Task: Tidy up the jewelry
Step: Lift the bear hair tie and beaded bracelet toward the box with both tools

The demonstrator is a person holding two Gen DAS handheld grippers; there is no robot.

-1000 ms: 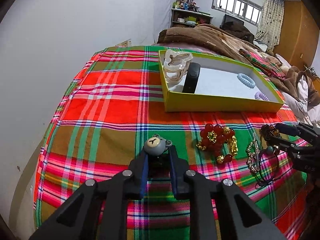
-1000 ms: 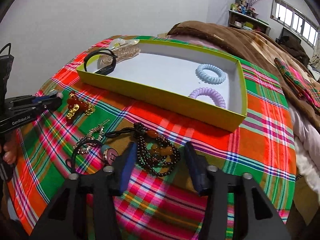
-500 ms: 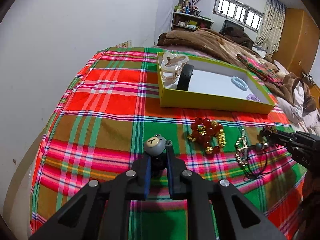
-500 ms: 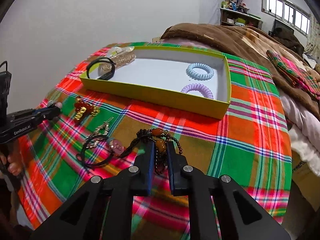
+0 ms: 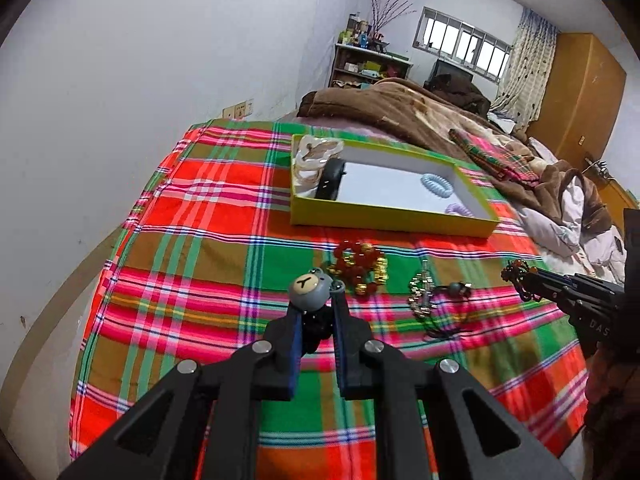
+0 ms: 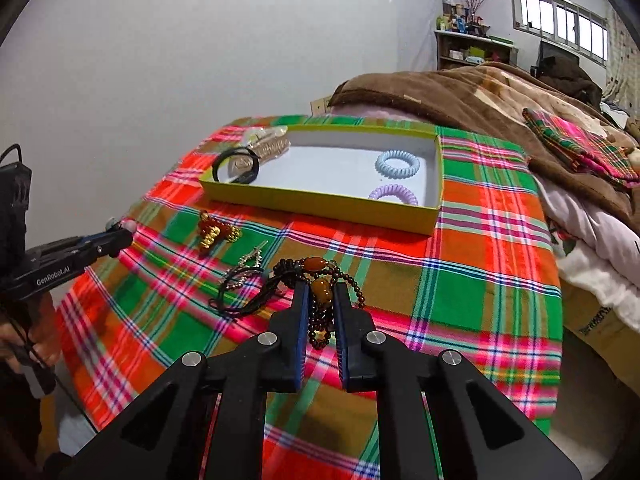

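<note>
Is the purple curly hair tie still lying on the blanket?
No, the purple hair tie lies inside the yellow box, just in front of the blue hair tie.

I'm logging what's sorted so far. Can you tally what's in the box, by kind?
Coil hair ties: 2, blue and purple
Black band: 1
Clear hair claws: number unclear, overlapping
Total in the box: at least 4

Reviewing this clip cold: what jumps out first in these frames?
The loud red-green plaid cloth dominates, with a yellow-green tray at its far side holding two spiral hair ties. Nearer, each gripper is shut on a catch: the left gripper on a bear-head charm, the right gripper on a dark bead necklace.
</note>
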